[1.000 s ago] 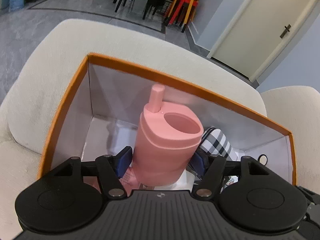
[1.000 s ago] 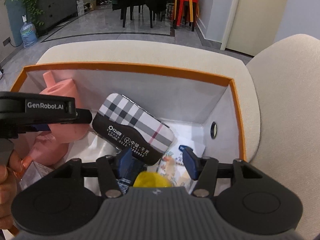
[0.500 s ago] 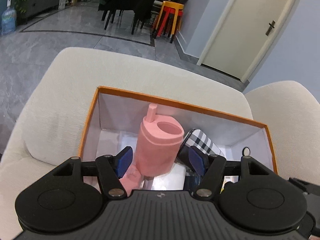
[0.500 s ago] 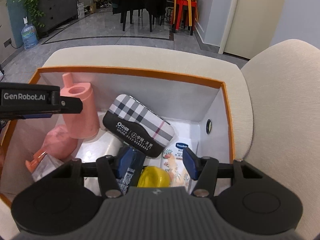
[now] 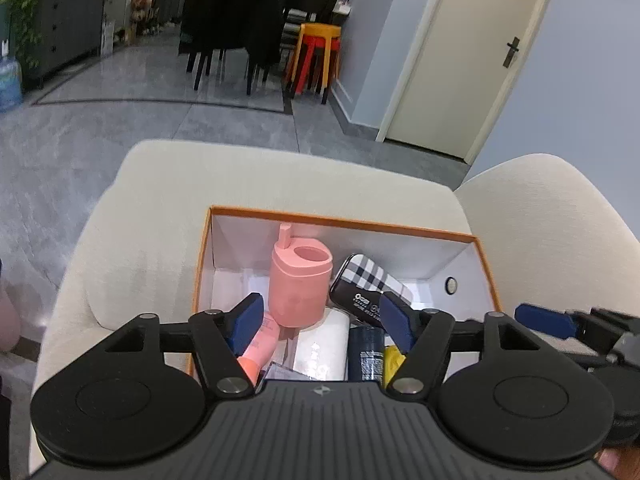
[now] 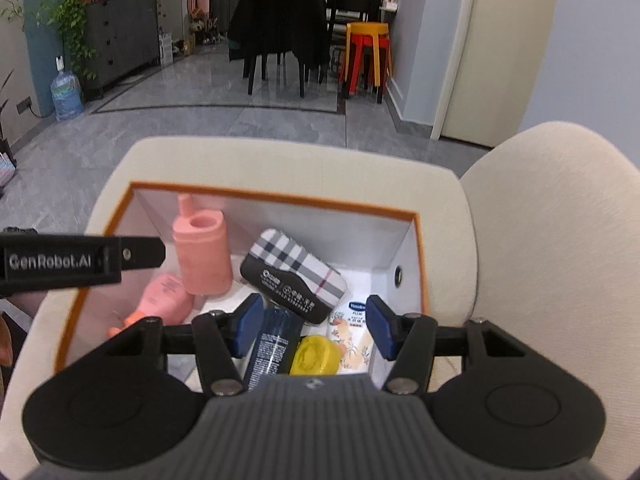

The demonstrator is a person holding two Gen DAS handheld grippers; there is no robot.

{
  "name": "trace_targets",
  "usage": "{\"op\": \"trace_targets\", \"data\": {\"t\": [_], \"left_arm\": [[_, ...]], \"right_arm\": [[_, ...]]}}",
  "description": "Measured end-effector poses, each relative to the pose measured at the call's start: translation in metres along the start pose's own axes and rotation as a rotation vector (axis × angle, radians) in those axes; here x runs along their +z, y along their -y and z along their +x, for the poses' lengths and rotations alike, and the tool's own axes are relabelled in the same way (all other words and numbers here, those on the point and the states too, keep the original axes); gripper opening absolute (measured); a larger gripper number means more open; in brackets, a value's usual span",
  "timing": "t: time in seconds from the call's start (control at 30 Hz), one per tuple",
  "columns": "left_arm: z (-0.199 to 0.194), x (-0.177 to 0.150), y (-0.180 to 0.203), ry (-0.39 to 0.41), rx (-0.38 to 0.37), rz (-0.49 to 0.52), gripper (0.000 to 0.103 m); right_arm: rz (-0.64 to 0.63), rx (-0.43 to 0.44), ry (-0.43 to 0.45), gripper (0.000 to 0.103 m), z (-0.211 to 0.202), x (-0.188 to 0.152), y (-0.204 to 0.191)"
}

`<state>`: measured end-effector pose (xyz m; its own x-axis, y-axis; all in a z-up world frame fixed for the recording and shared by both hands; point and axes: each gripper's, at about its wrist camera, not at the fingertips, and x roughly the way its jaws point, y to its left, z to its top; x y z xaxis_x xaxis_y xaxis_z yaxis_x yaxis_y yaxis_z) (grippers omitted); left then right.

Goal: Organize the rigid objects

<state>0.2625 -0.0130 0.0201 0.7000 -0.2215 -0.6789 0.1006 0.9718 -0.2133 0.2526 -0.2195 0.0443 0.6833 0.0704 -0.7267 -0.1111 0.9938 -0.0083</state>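
An orange-rimmed white box sits on a cream cushion. Inside, a pink cup stands upright at the back left. A plaid case leans beside it. A pink tube, a dark blue bottle, a yellow round piece and a Vaseline tube lie on the floor of the box. My left gripper is open and empty above the box. My right gripper is open and empty above the box's front.
A second cream cushion lies to the right of the box. Beyond is grey tiled floor, black chairs, stacked stools and a door. The left gripper's arm crosses the right wrist view over the box's left side.
Both grippers have pulled back and up from the box. The left gripper's open fingers were around the pink cup; it now stands free in the box.
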Motion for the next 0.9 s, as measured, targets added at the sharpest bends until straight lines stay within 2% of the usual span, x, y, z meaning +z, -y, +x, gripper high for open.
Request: {"op": "trace_targets", "data": {"t": [0.33, 0.57, 0.67, 0.87, 0.9], "left_arm": [[-0.054, -0.014, 0.021, 0.055, 0.004, 0.078, 0.088], [-0.082, -0.028, 0.033, 0.080, -0.001, 0.112, 0.091], [-0.089, -0.035, 0.036, 0.089, 0.007, 0.121, 0.097], [-0.091, -0.050, 0.037, 0.075, 0.051, 0.108, 0.100], [-0.090, -0.051, 0.036, 0.066, 0.063, 0.103, 0.100]], "right_arm": [[0.019, 0.009, 0.071, 0.058, -0.064, -0.001, 0.002], [0.051, 0.028, 0.115, 0.060, -0.104, -0.014, 0.007], [0.066, 0.034, 0.129, 0.061, -0.116, -0.022, 0.010], [0.096, 0.035, 0.148, 0.064, -0.131, -0.036, 0.016], [0.100, 0.033, 0.150, 0.068, -0.133, -0.039, 0.017]]}}
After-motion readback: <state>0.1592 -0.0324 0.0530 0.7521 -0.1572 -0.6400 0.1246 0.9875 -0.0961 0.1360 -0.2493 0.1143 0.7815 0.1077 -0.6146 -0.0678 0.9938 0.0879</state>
